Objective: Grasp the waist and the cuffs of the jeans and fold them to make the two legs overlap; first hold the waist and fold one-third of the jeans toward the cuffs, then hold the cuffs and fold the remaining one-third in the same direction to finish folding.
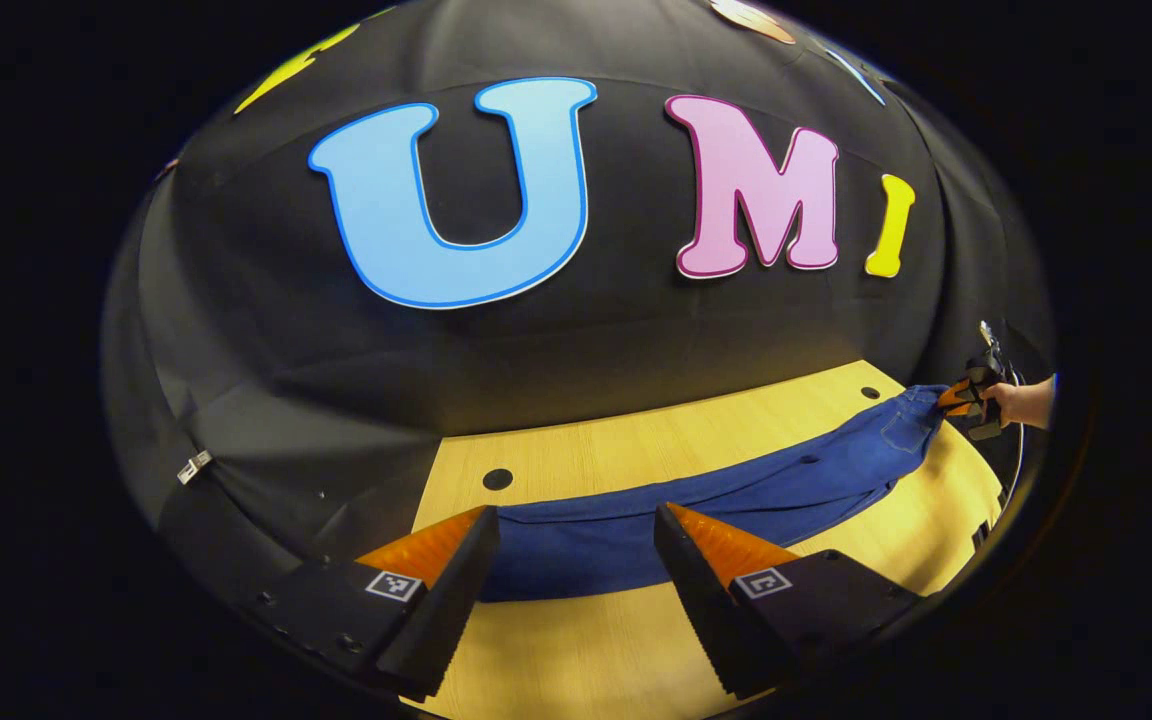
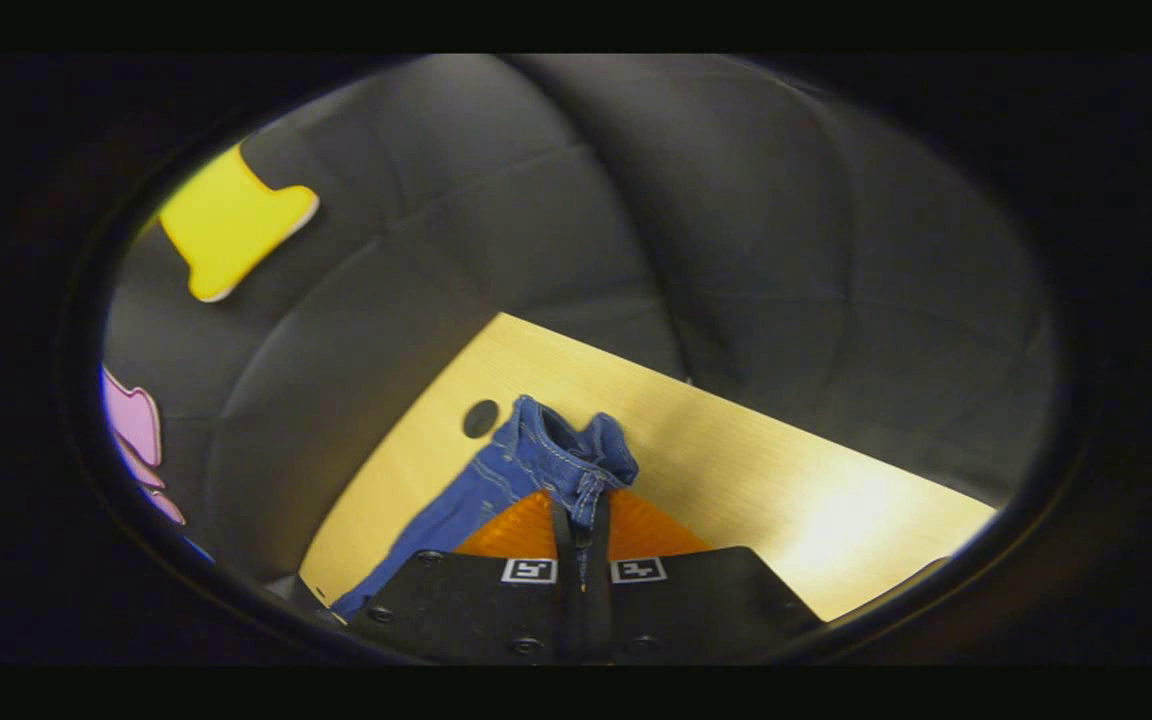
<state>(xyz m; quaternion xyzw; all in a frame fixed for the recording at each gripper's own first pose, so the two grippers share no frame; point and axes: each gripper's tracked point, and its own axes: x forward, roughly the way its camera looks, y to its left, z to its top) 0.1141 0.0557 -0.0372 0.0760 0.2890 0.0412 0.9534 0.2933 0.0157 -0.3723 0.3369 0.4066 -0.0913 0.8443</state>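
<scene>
Nearest the lens in the left gripper view, the left gripper [image 1: 576,560] has its fingers spread wide apart, framing the leg end of the jeans [image 1: 736,490] without touching the cloth. From there the denim runs flat across the wooden table [image 1: 636,440] toward two o'clock, where the waist meets the other gripper and a hand [image 1: 1024,402]. In the right gripper view, the right gripper [image 2: 584,510] is pinched together on the waistband, which bunches up at twelve o'clock just past its tips. My read: this is the first step, waist secured, cuffs not yet taken. Next, the spread fingers should probably close on the cuffs. Round holes dot the tabletop; black cloth walls surround the booth.
</scene>
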